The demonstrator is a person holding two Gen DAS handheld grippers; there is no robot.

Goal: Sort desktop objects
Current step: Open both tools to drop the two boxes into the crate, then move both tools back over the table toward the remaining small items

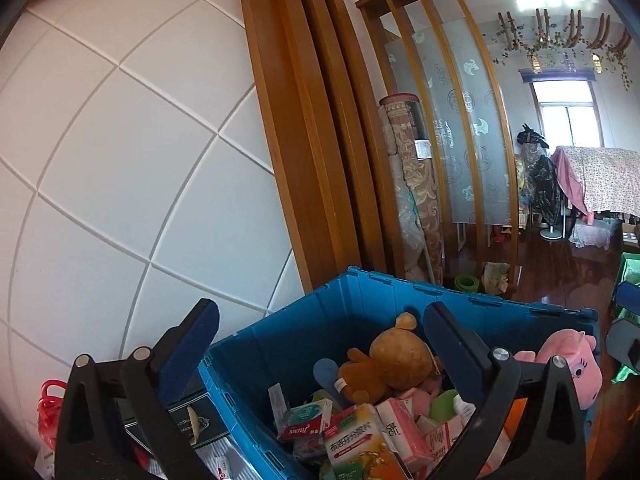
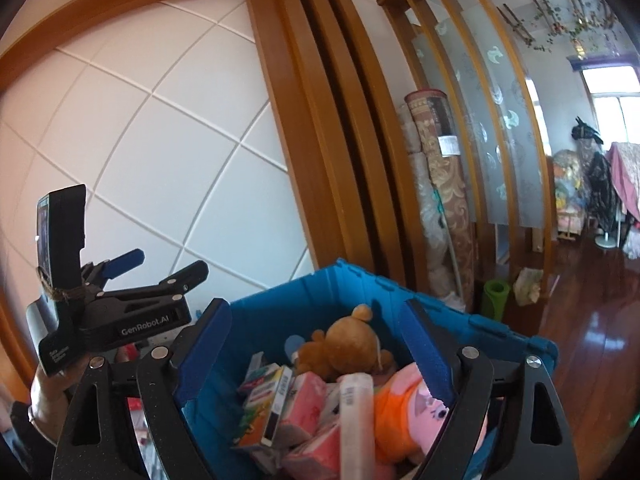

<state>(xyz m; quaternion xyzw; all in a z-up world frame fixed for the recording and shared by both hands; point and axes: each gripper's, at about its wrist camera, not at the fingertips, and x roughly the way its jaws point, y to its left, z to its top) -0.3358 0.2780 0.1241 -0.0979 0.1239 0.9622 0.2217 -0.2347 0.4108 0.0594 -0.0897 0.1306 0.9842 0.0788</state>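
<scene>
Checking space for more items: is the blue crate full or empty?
Nearly full: the blue crate holds a brown teddy bear, pink plush and boxes piled toward its rim.

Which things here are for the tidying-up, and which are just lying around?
For the sorting:
blue crate
brown teddy bear
pink plush toy
medicine boxes
white tube

Just lying about:
rolled carpets
green mat roll
red ribbon

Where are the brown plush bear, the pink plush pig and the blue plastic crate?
Brown plush bear (image 1: 394, 354), left wrist view, its head.
Pink plush pig (image 1: 576, 356), left wrist view, its face.
Blue plastic crate (image 2: 360, 280), right wrist view, far rim.
</scene>
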